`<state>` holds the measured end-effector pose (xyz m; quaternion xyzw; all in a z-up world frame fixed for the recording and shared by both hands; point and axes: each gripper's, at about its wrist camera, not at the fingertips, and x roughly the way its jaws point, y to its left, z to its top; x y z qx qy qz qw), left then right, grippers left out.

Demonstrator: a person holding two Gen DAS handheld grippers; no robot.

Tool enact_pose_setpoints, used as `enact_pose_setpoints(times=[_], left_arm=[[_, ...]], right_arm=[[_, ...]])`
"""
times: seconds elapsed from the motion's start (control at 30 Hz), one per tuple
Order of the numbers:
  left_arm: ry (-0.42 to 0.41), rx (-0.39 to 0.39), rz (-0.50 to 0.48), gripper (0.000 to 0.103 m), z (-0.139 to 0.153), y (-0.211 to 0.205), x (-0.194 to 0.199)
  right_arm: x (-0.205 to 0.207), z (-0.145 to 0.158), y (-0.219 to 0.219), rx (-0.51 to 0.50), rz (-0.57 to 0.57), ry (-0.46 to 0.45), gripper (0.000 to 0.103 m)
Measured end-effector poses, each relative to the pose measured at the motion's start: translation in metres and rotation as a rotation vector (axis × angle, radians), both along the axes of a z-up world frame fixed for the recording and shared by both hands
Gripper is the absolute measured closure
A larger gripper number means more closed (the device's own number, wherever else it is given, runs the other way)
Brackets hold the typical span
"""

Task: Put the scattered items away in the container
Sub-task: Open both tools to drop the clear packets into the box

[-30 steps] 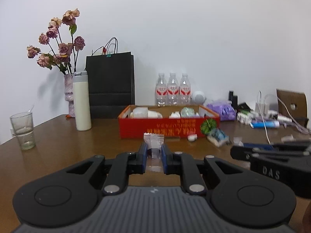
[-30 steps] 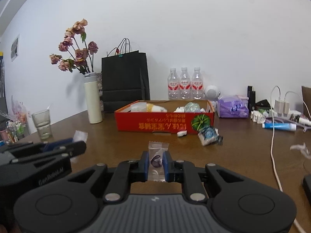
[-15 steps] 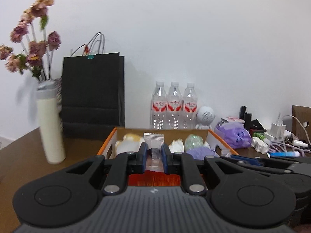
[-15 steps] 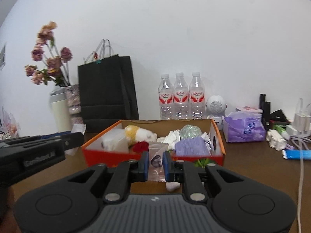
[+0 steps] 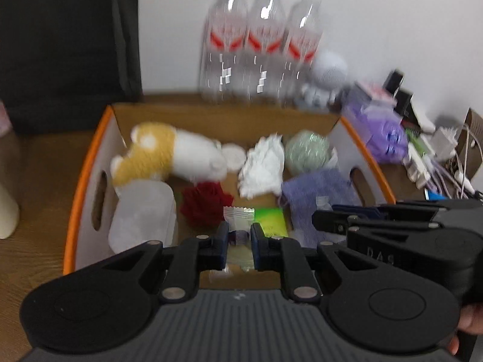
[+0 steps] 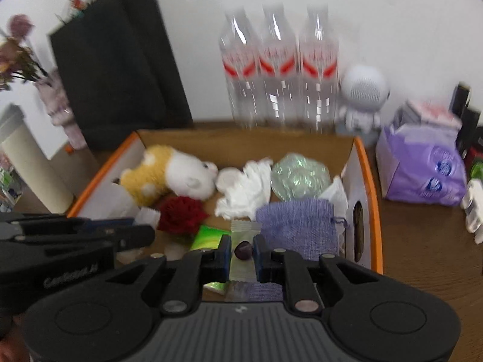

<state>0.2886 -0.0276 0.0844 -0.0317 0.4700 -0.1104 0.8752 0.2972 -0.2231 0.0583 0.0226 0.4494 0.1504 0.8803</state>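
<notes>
Both grippers, left gripper [image 5: 238, 236] and right gripper [image 6: 240, 249], pinch candy sachets [image 5: 237, 215] [image 6: 243, 241] low-centre over the cardboard box [image 6: 372, 208]; releasing side by side risks collision or a packet sticking to a pad.
</notes>
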Motion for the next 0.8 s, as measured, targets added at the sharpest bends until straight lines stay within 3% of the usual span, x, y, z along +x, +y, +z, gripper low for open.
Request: enact_pose_setpoints(times=[0.17, 0.37, 0.43, 0.53, 0.57, 0.7, 0.8], left_arm=[[0.089, 0.106, -0.01, 0.087, -0.017, -0.006, 0.023], [0.13, 0.1, -0.028, 0.078, -0.015, -0.009, 0.027], [0.131, 0.109, -0.025, 0.064, -0.008, -0.007, 0.026], [0.168, 0.107, -0.001, 0.039, 0.003, 0.001, 0.02], [0.178, 0.101, -0.006, 0.037, 0.005, 0.003, 0.017], [0.174, 0.127, -0.006, 0.02, 0.021, 0.005, -0.004], [0.158, 0.129, 0.004, 0.016, 0.037, 0.005, -0.02]], right_arm=[[0.033, -0.012, 0.002, 0.004, -0.015, 0.182, 0.089], [0.045, -0.021, 0.013, -0.052, 0.003, 0.264, 0.079], [0.043, -0.019, 0.013, -0.051, 0.009, 0.281, 0.076], [0.038, -0.012, 0.01, -0.059, -0.008, 0.306, 0.058], [0.035, -0.008, 0.007, -0.06, -0.023, 0.31, 0.051], [0.017, 0.01, -0.006, -0.04, -0.062, 0.324, 0.044], [-0.003, 0.025, -0.006, -0.047, -0.053, 0.312, 0.038]])
